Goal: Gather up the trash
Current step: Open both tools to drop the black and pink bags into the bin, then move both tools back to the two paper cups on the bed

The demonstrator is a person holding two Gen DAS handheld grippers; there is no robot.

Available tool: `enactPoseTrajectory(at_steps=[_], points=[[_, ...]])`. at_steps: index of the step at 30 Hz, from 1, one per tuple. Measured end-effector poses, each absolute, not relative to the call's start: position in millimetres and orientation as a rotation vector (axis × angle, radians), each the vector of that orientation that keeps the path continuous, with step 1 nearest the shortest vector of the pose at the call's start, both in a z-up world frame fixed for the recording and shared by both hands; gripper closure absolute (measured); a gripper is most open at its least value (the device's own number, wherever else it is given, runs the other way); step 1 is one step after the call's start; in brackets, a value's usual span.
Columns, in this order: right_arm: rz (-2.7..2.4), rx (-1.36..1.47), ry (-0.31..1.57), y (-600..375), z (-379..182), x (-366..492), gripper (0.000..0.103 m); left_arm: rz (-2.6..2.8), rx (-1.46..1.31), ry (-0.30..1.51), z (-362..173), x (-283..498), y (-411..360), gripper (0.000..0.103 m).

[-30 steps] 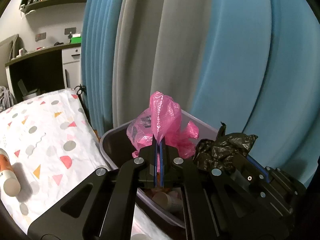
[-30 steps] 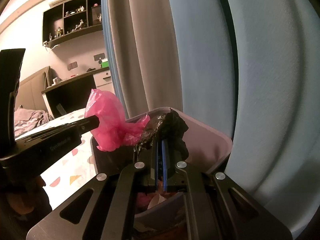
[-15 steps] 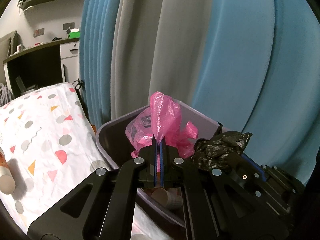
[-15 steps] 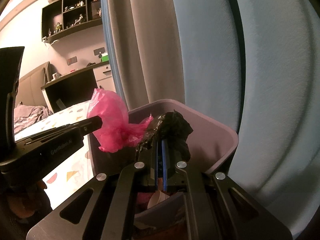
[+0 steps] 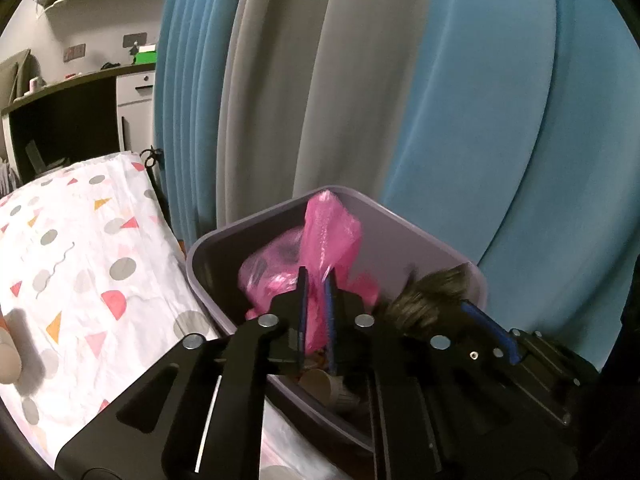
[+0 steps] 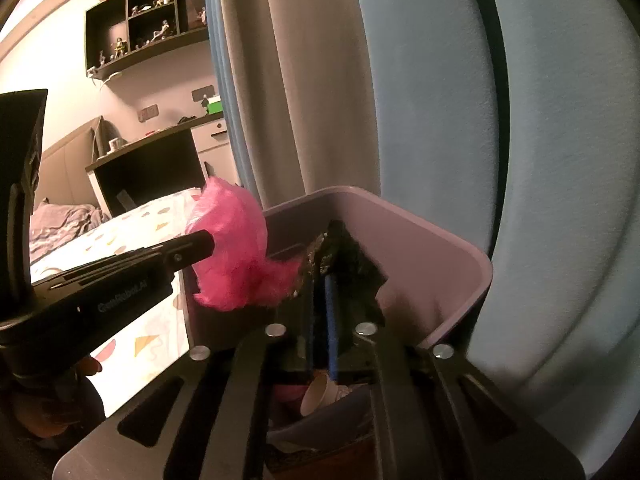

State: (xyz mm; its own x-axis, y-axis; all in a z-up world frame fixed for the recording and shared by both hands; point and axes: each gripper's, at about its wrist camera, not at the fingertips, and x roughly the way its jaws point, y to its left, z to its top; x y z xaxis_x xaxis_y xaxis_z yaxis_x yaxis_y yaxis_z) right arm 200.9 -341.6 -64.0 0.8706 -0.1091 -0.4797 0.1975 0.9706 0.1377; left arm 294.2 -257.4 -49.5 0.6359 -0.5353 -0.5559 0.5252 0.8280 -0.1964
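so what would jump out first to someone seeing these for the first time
The bright pink plastic bag stands out first, sticking up over the purple bin between the left tongs, whose jaws are opening. Right beside it, the crumpled black bag sits between the right tongs, also opening, over the same bin. Behind both hang broad blue and grey curtains, and a paper cup lies down in the bin.
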Motion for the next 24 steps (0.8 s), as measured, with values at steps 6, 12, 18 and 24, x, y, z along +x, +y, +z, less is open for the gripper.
enactPoseTrajectory(at_steps=[6,12,18,24], points=[[-0.168,0.193,0.489,-343,-65,199,0.075,-0.571,-0.029,0.62,-48,292,-248,0.04],[-0.186,0.208,0.47,-346,-64,185,0.055,-0.464,-0.024,0.568,-40,281,-230,0.012],[-0.206,0.206,0.443,-343,-57,168,0.03,-0.39,-0.013,0.555,-35,264,-207,0.009],[-0.204,0.19,0.438,-333,-51,151,0.022,-0.288,-0.039,0.538,-29,237,-168,0.006]])
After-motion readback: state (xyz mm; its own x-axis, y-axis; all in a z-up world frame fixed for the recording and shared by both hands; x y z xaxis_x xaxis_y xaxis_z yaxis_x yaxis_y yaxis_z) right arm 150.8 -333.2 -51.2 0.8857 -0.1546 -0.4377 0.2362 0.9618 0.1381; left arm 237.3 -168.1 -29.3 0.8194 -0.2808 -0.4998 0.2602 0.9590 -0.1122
